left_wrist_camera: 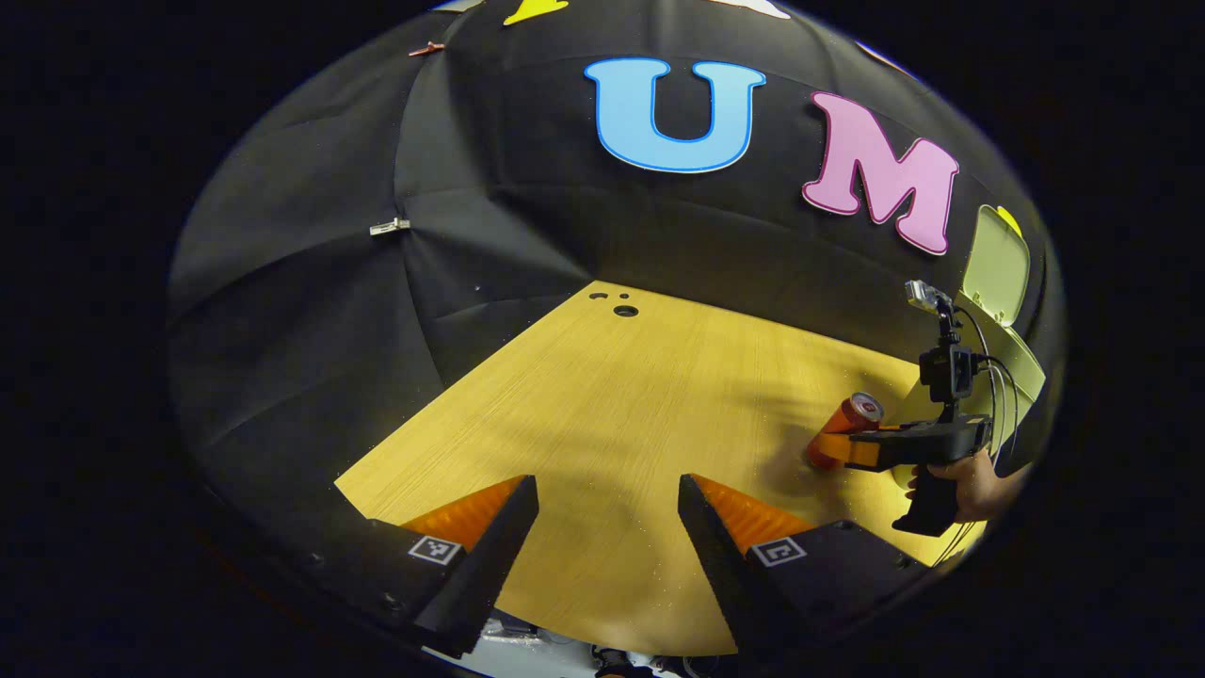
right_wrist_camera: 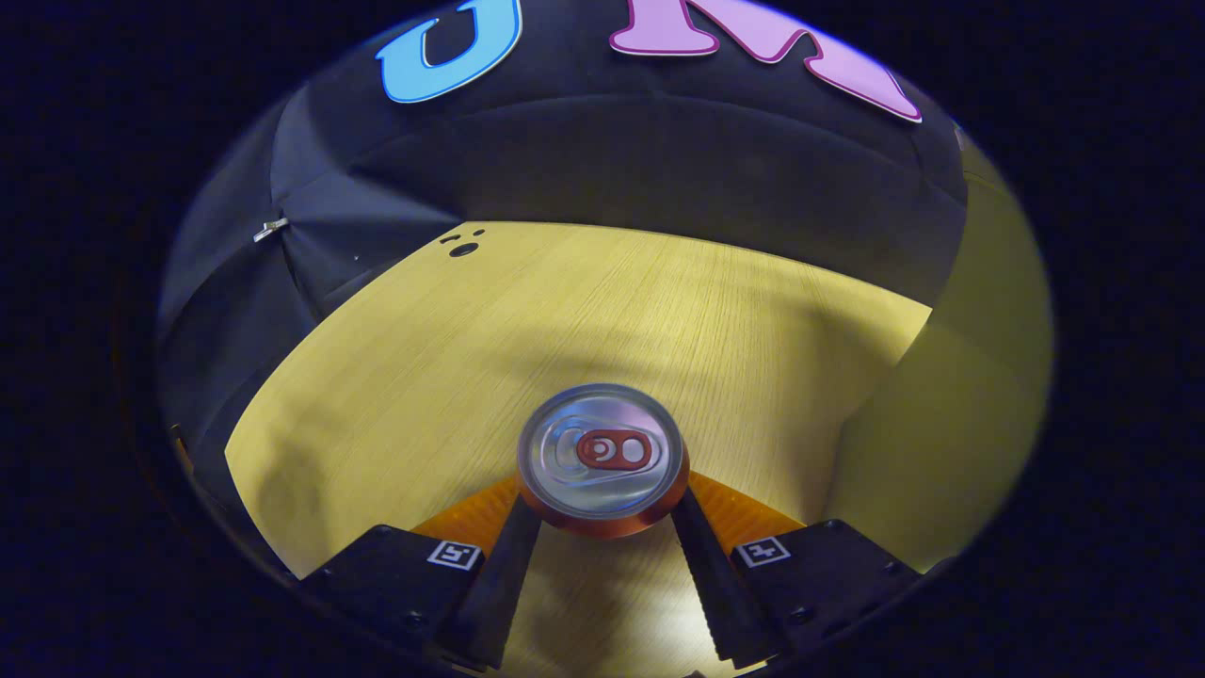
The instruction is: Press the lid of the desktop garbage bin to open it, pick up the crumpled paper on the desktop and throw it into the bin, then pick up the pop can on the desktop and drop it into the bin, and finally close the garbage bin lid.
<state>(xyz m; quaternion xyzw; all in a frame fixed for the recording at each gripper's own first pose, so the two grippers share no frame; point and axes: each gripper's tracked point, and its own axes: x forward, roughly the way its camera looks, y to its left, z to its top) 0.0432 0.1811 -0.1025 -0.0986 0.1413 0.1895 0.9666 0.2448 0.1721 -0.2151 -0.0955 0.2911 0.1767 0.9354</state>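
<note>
The right gripper has the pop can pinched between its two fingers, one finger pressed on each side of the can's body. In the right gripper view the can's silver top faces the camera, pull tab in plain sight, and no brand or lettering can be read on it. The wooden desktop spreads out beyond it, and the pale green wall of the garbage bin looms close on the right.

Over in the left gripper view, the left gripper hangs over bare desktop with its fingers spread wide and nothing between them. Far right, a hand grips the other tool, the can tilted in its fingers just above the tabletop. Right behind it stands the bin with its lid flipped up and open. Square coded markers sit on both grippers' finger mounts; no readable words there.
</note>
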